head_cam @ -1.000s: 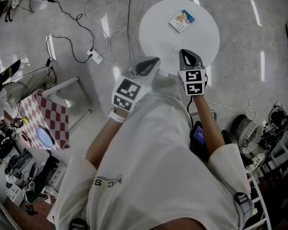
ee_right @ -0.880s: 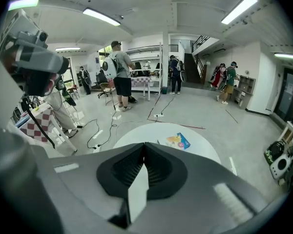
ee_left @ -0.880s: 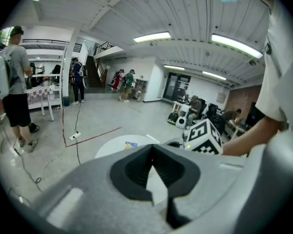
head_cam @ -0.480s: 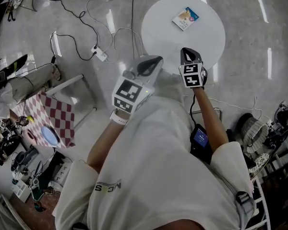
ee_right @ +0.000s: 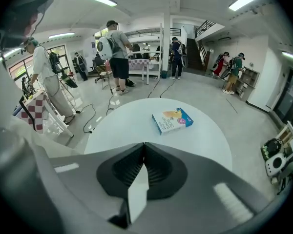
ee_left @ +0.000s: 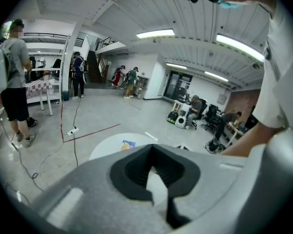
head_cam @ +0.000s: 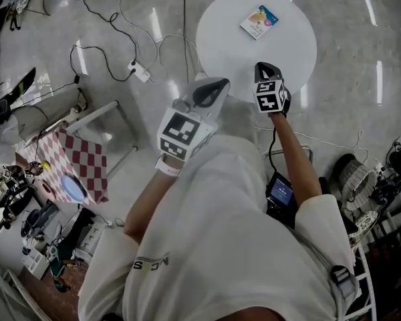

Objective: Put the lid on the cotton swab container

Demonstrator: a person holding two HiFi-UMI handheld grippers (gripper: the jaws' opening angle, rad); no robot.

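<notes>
The cotton swab container (head_cam: 258, 22) is a flat blue, white and orange box lying on the far part of a round white table (head_cam: 220, 39). I see no separate lid. My left gripper (head_cam: 220, 83) hangs short of the table's near edge, shut and empty. My right gripper (head_cam: 262, 66) reaches just over the near edge, also shut and empty. In the right gripper view the box (ee_right: 172, 120) lies beyond the shut gripper (ee_right: 144, 146). The left gripper view shows the box (ee_left: 128, 145) small, past the shut gripper (ee_left: 154, 149) on the table (ee_left: 105, 150).
Cables and a power strip (head_cam: 140, 74) run over the grey floor left of the table. A red-checkered table (head_cam: 80, 166) and a white frame (head_cam: 110, 119) stand at the left. Equipment piles (head_cam: 374, 186) sit at the right. Several people (ee_right: 118, 57) stand in the hall.
Both grippers have come a little closer to the round table, the right one now over its near edge. Both stay shut and empty.
</notes>
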